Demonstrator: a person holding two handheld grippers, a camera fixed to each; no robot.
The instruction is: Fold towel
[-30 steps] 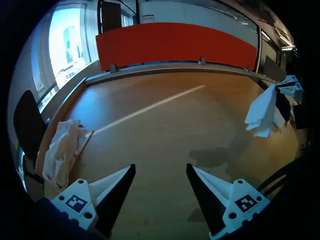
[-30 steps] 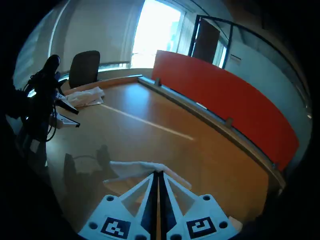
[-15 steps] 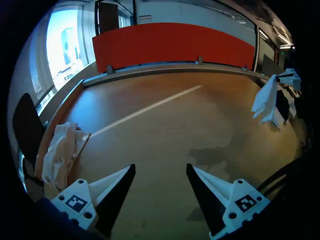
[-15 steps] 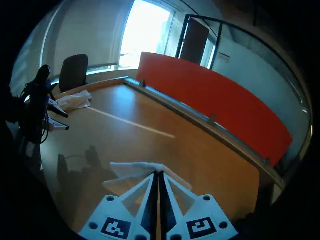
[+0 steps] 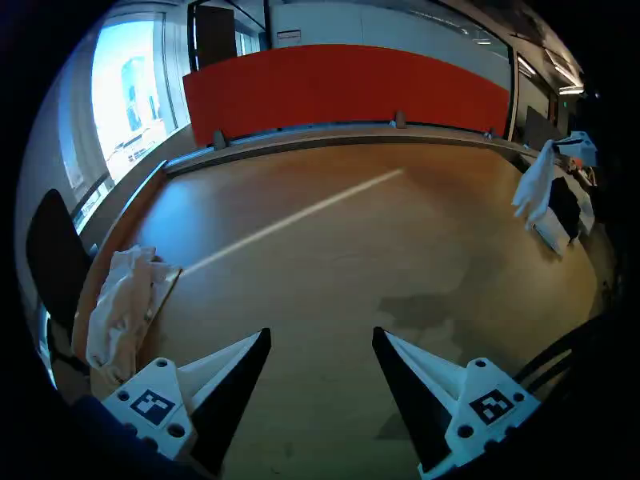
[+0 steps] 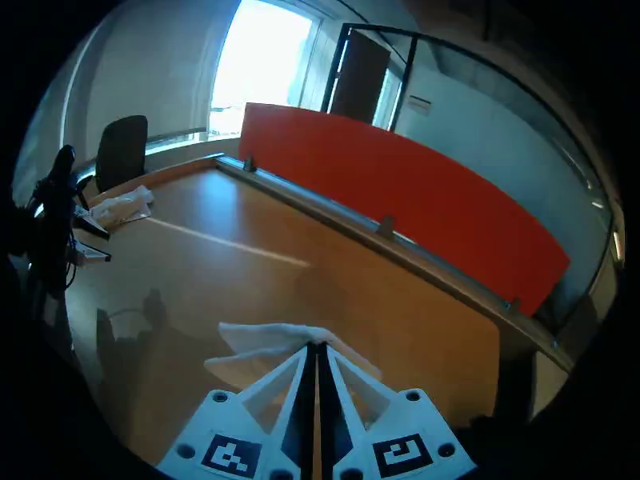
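Right gripper (image 6: 318,346) pinches the white towel (image 6: 264,336), apparently above the table (image 6: 264,264); left gripper (image 5: 321,331) gapes empty.

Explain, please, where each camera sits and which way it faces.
Left gripper view: rides the left gripper, faces across the wooden table to the red partition; its own open fingers show below.
Right gripper view: rides the right gripper, faces along the table beside the partition toward the window; its closed fingers pinch the white towel.
Shared: table, partition, towel, the black chair and the cloth pile.
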